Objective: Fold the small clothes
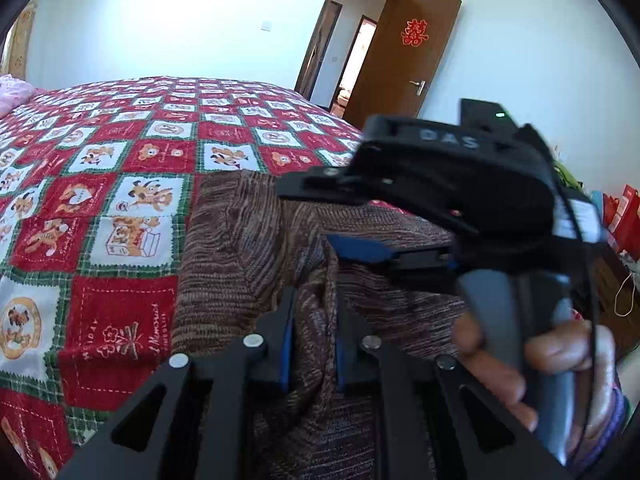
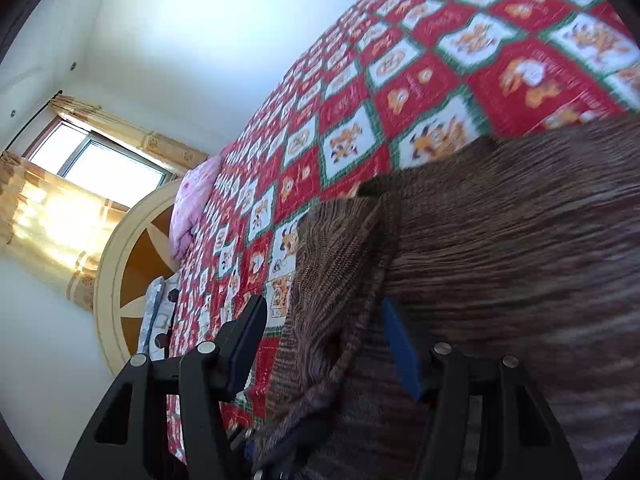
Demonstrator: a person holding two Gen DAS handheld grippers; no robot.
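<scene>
A brown striped knitted garment (image 1: pixel 240 240) lies on the red, white and green patchwork quilt (image 1: pixel 120 160). My left gripper (image 1: pixel 314 340) is shut on a raised fold of it, which stands pinched between the blue pads. In the same view my right gripper (image 1: pixel 320 220), held by a hand (image 1: pixel 560 356), hovers over the garment just ahead with its jaws apart. In the right wrist view the right gripper (image 2: pixel 320 344) stands open. The garment (image 2: pixel 500 220) has a ribbed edge lying loose between the fingers, and no pad presses on it. The quilt (image 2: pixel 400 80) stretches beyond.
An open brown door (image 1: pixel 400 60) with a red paper sign stands past the bed's far corner, and red bags (image 1: pixel 624 216) sit at the right. A pink pillow (image 2: pixel 192 200), a round cream headboard (image 2: pixel 132 248) and a curtained window (image 2: pixel 100 156) are at the bed's head.
</scene>
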